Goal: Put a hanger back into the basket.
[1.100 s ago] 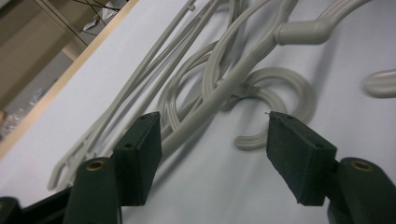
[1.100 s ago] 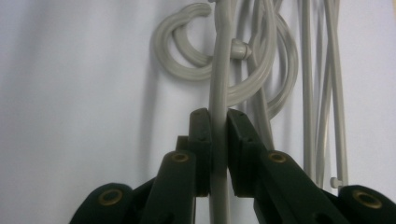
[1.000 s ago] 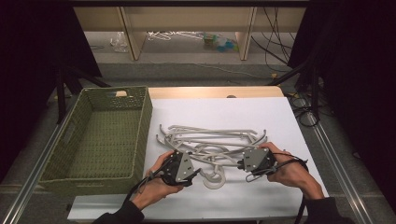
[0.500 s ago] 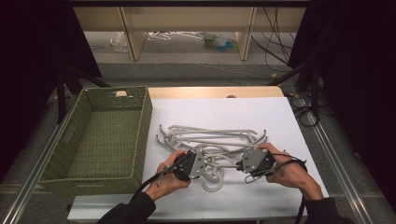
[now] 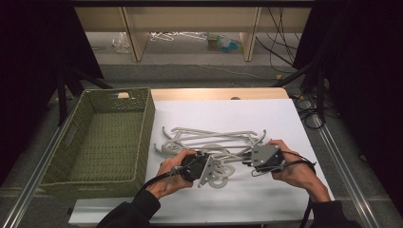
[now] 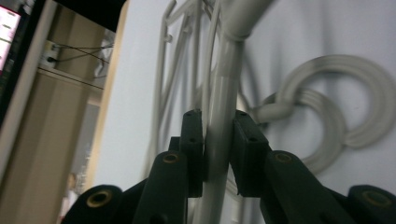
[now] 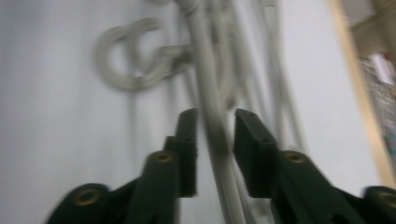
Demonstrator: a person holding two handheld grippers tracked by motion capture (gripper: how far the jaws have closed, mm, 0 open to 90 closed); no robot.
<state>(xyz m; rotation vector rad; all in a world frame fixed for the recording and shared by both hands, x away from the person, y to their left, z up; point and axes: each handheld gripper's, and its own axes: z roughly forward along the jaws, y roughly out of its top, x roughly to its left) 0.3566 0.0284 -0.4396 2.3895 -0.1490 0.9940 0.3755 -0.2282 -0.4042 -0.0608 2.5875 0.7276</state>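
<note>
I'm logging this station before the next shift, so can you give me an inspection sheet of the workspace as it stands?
Surface: white table top, bare wood strip along its far edge.
Job's things: pile of pale grey plastic clothes hangers at mid-table; empty green woven basket to their left.
Clutter: nothing seen on the table.
Grippers: left gripper has its jaws closed on a hanger bar; right gripper has its jaws straddling a bar, gap visible, view blurred.
Cables: black cable trailing from the right gripper.
Surroundings: wooden shelving behind, loose items on the floor beneath.
</note>
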